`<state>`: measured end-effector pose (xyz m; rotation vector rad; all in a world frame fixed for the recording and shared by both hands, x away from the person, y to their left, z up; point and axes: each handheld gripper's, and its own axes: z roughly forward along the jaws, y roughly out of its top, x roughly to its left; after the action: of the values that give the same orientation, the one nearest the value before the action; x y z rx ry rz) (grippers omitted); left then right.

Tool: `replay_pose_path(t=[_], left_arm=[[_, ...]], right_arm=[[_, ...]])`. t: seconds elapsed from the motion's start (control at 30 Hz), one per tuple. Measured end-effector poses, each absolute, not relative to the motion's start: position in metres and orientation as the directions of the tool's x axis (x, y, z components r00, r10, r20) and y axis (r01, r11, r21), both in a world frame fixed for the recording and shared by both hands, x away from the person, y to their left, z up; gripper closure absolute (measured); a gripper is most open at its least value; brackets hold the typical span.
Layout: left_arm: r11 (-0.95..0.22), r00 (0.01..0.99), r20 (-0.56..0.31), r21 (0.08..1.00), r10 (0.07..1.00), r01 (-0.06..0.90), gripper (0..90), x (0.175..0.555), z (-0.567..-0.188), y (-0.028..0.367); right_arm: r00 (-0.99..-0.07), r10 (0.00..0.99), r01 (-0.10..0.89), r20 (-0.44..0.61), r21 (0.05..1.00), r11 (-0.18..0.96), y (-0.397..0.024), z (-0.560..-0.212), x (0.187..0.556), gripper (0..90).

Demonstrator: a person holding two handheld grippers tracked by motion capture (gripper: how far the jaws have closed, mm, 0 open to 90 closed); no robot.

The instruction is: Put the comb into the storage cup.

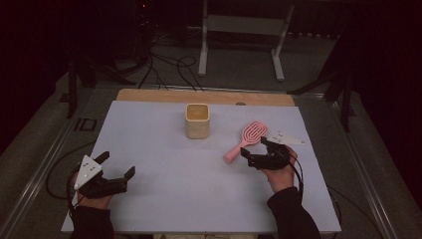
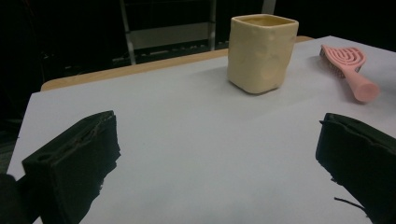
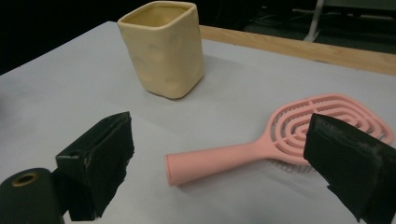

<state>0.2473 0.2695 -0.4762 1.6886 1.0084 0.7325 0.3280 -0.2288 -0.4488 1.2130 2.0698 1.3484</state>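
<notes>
The right tool (image 1: pixel 258 151) stood wide open just beside one pink hairbrush (image 1: pixel 245 139) lying flat on the desk (image 1: pixel 164 199). One cream square cup (image 1: pixel 197 121) stood upright beyond. The left tool (image 1: pixel 117 166) gaped wide, well apart.

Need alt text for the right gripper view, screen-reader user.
A pink hairbrush lies flat on a white table between the open black jaws of the right gripper, its handle end nearest the camera. Behind it and to the left, a cream square-sided cup stands upright, apart from the brush.
</notes>
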Motion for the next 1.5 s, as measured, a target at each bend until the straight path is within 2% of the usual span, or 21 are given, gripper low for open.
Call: replay_pose_path(t=[0.53, 1.23, 1.5], left_arm=[[-0.157, 0.472, 0.006, 0.947, 0.881, 0.28, 0.1, 0.248, -0.478, 0.268], [-0.166, 0.474, 0.012, 0.944, 0.88, 0.285, 0.1, 0.25, -0.48, 0.267], [-0.171, 0.478, 0.013, 0.942, 0.878, 0.288, 0.1, 0.25, -0.481, 0.266]], right_arm=[[-0.579, 0.807, 0.467, 0.115, 0.858, 0.212, -0.205, -0.444, 0.347, 8.4], [-0.563, 0.819, 0.503, 0.112, 0.833, 0.232, -0.192, -0.449, 0.381, 8.6], [-0.563, 0.824, 0.51, 0.066, 0.812, 0.283, -0.184, -0.459, 0.394, 16.1]])
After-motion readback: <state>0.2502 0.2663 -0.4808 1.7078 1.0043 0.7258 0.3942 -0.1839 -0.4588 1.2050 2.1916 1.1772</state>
